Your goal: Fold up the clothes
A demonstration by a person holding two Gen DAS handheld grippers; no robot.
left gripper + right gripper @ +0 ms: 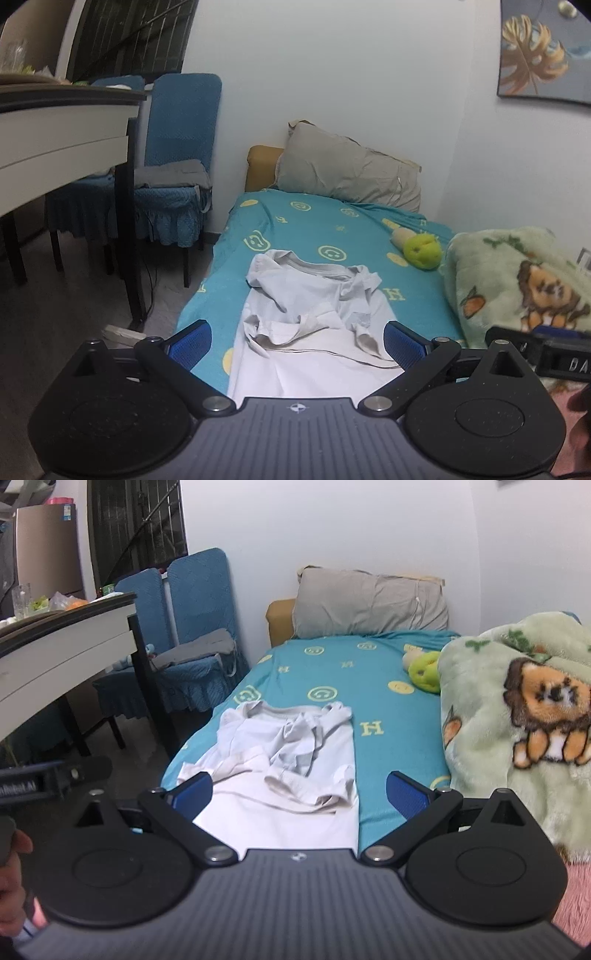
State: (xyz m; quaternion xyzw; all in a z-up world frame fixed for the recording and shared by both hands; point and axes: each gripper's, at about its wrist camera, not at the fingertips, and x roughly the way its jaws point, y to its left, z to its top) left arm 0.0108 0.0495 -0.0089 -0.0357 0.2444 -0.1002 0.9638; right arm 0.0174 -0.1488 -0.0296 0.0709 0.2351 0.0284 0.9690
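White walls close in a small bedroom, and before you runs a bed under a teal sheet printed with yellow smiley faces and letters [314, 229]. On its near half lies the pale grey-white T-shirt [314, 325], collar toward the headboard, both sleeves turned in over the chest in loose rumples, the lower body smooth and reaching back toward you. A grey-beige pillow [347, 173] leans against the wall at the head. Beside it on the sheet sits a lime-green plush toy [423, 253], and just next to that bulks a pale green fleece blanket with a cartoon lion [517, 280]. Left of the bed stand blue quilted-cover chairs [181, 147] and a white worktop with a dark edge [55, 122].

Your left camera catches a framed picture of golden leaves [543, 51] high on the wall; your right camera misses that picture but shows a beige refrigerator [48, 554] and a clear drinking glass [21, 598] on the worktop.

You hold both tools level above the foot of the bed, pointing up its length. Your left tongs [297, 343] are spread wide with nothing between them, the shirt lying below the gap. Your right tongs [299, 794] are likewise spread wide and grip nothing, hovering over the shirt's right side.
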